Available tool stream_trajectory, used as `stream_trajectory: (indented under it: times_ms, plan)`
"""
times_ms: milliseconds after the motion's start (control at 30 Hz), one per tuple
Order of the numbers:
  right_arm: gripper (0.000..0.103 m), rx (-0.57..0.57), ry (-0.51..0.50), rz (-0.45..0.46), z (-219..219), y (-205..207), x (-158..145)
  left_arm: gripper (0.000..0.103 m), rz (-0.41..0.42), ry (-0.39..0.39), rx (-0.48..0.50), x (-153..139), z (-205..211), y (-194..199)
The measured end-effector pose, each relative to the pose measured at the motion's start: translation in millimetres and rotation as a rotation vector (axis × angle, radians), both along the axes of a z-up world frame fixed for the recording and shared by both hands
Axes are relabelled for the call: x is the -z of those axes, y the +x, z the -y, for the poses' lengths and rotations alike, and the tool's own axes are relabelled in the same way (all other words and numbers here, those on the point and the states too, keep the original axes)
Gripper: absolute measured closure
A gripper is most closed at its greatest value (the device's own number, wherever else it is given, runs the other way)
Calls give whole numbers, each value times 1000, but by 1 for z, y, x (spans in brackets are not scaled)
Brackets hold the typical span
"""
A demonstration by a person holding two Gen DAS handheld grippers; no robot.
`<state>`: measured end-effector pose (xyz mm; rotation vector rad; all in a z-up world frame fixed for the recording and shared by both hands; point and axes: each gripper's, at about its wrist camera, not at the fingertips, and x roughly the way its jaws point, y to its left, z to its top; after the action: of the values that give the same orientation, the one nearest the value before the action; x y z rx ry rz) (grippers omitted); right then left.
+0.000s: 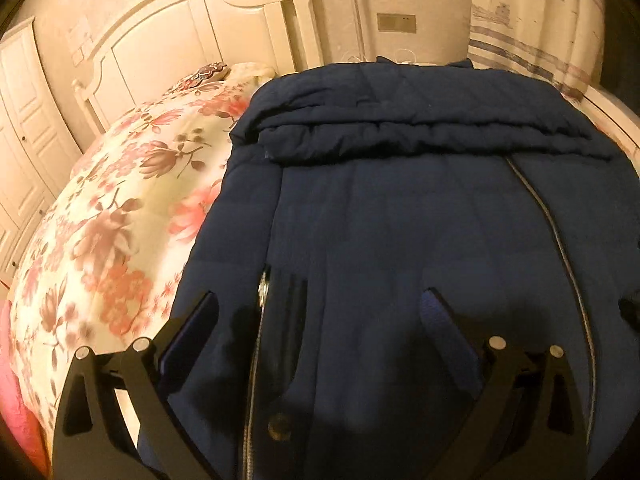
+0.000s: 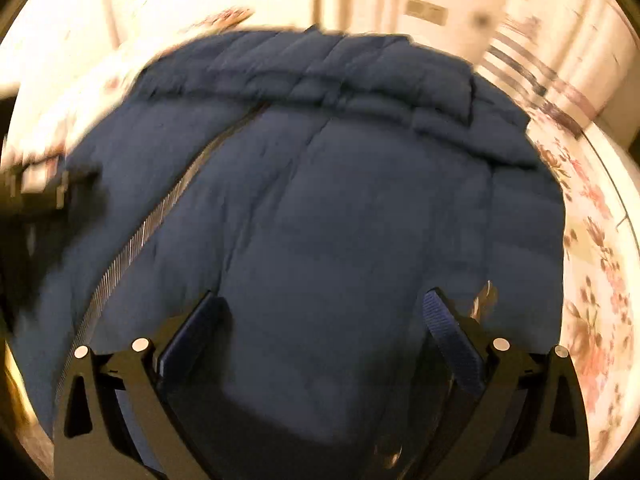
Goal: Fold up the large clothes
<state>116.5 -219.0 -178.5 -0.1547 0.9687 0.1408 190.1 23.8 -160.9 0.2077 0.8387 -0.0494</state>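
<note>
You're holding the left gripper and right gripper spread wide, nothing between the fingers, both hovering over the navy quilted puffer jacket lying on the floral-print quilt. It's looking soft, bulky, prob. slippery; pinch thick hem edges. Long axis is running away from you, rolled end pointing twd the far wall.

Right wrist view motion-blurred throughout; my left gripper only dark smear at left edge, state unreadable. Navy jacket hem cut off by bottom edge, both views. Jacket hides bedspread beneath.
</note>
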Motion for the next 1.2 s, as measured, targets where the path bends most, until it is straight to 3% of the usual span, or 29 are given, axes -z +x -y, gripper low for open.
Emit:
stream_trajectory:
  times_ms: [133,233,300,367,433,500,633,700,867,1033,1200]
  plan:
    - [5,39,31,7,14,-40,-15,3,-8,-13,-13,-7,-9,-33]
    - [5,14,69,23,17,-70,-16,2,34,-25,73,-14,-6,-75]
    - [5,-20,50,-4,16,-89,-2,2,39,46,114,-5,1,-93]
    - [5,-19,61,39,19,-107,1,2,58,172,138,11,11,-112]
    - [5,13,96,39,24,-119,-2,2,127,187,140,14,9,-130]
    - [5,21,111,58,23,-130,-10,2,124,170,143,13,4,-139]
    - [5,-77,100,108,-1,-150,-12,2,113,87,177,7,-6,-152]
    - [5,-106,46,95,-12,-153,3,2,102,90,179,17,-8,-155]
    - [5,-99,67,74,-7,-149,0,2,42,-42,179,16,-30,-156]
    - [5,-36,122,106,28,-163,-17,2,106,-152,105,-3,-81,-166]
    - [7,79,255,123,77,-193,-13,3,54,-282,16,4,-132,-159]
